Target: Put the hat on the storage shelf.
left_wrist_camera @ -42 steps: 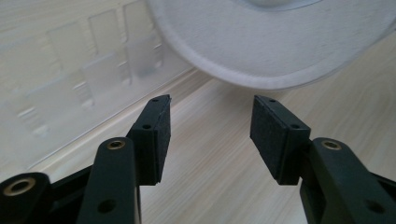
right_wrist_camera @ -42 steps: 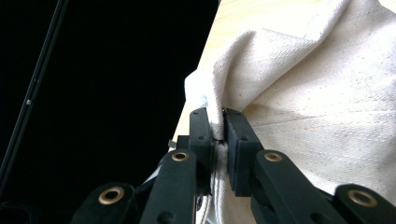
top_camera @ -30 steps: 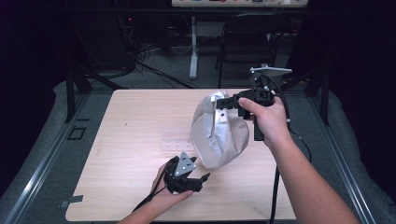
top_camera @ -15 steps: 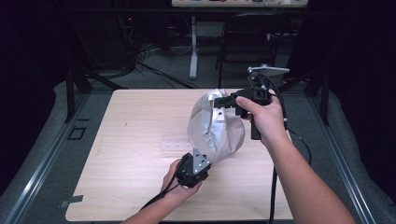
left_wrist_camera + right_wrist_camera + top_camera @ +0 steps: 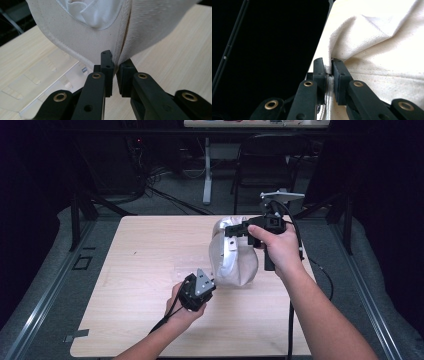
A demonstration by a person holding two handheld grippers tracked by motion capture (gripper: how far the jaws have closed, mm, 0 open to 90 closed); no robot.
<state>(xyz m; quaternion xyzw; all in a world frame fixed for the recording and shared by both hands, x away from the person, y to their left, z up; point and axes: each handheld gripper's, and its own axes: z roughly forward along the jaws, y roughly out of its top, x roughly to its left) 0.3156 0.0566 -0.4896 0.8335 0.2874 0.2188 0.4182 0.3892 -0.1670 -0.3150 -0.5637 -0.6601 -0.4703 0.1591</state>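
Observation:
A cream cloth item (image 5: 234, 256) with a stitched hem and white lining hangs above the wooden table (image 5: 140, 245). My right gripper (image 5: 231, 229) holds its top edge, jaws shut on the hem (image 5: 329, 71). My left gripper (image 5: 209, 283) is at the cloth's lower left corner. In the left gripper view its jaws are pressed on a fold of the cloth (image 5: 115, 65). The bottom of the cloth rests near the tabletop.
A clear plastic sheet (image 5: 184, 268) lies flat on the table just left of the cloth, also visible as the plastic sheet (image 5: 37, 87). Cables trail from both grippers toward the front edge. A chair (image 5: 270, 165) and a stand (image 5: 207, 170) sit beyond the far edge.
The left gripper has turned and moved slightly up to the cloth's lower corner. The cloth has shifted a little to the right. The right gripper has barely moved.

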